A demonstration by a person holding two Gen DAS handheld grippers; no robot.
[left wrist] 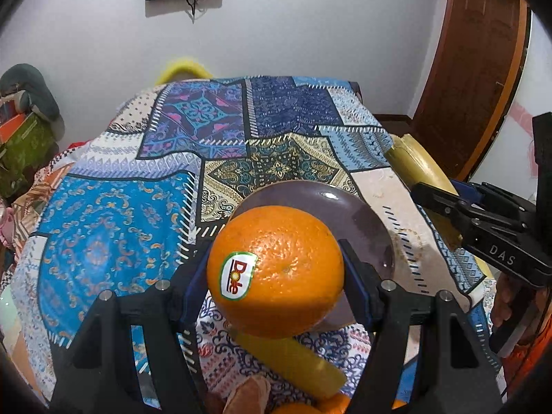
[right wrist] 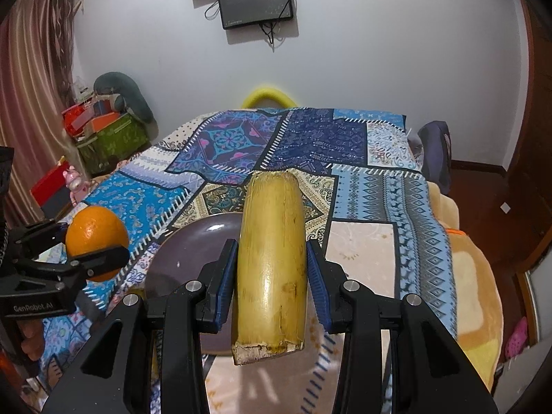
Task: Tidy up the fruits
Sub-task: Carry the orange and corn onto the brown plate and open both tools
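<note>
My left gripper (left wrist: 276, 258) is shut on an orange (left wrist: 276, 272) with a Dole sticker, held just above the near rim of a dark purple plate (left wrist: 331, 203). In the right wrist view the same orange (right wrist: 95, 231) and left gripper (right wrist: 98, 243) hang at the left edge. My right gripper (right wrist: 272, 269) is shut on a thick yellow cut stalk piece (right wrist: 272, 258), lifted over the right side of the plate (right wrist: 193, 241). From the left wrist view that stalk (left wrist: 421, 169) and right gripper (left wrist: 445, 203) appear at the far right.
A patchwork cloth (left wrist: 138, 207) covers the table. Another yellow stalk piece (left wrist: 293, 362) and orange-coloured fruit (left wrist: 296, 408) lie near the front edge under the left gripper. A green box (right wrist: 114, 138) and clutter stand at the left, and a wooden door (left wrist: 472, 69) at the right.
</note>
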